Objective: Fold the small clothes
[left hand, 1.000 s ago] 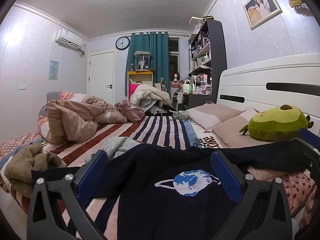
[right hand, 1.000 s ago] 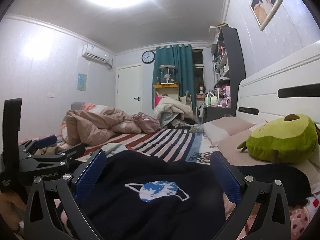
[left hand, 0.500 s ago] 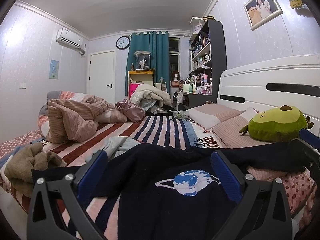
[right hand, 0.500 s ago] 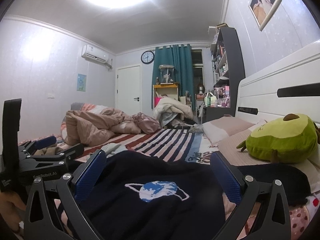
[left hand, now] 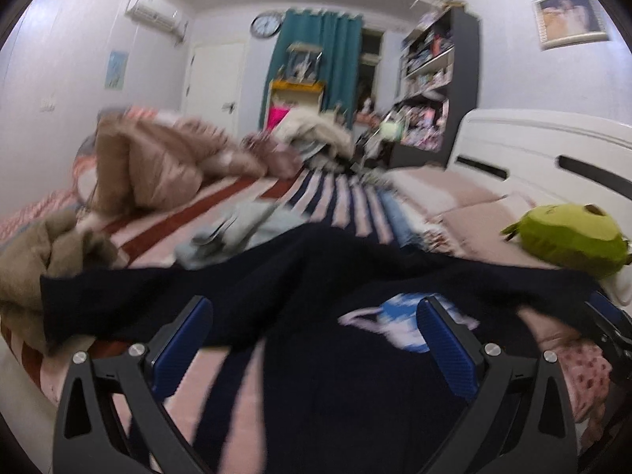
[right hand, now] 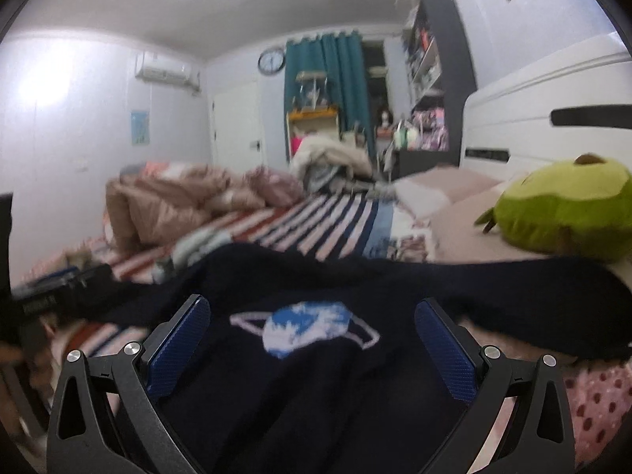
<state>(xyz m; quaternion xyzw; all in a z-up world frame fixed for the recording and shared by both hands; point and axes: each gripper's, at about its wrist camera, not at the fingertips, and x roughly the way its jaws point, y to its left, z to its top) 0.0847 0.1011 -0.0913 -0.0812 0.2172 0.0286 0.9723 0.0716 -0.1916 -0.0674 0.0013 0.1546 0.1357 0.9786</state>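
Navy sweater (left hand: 324,375) spread on striped bed (left hand: 347,197), left tool (left hand: 316,339) and right tool (right hand: 312,335) both spread above it

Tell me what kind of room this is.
A lived-in bedroom, most likely in a home: a bed with striped sheets and a white headboard, a green plush toy, and a cluttered bookshelf.

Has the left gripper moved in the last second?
Yes. The left gripper has tipped downward: in its own view the wall clock and green plush toy sit differently, and everything is motion-blurred.
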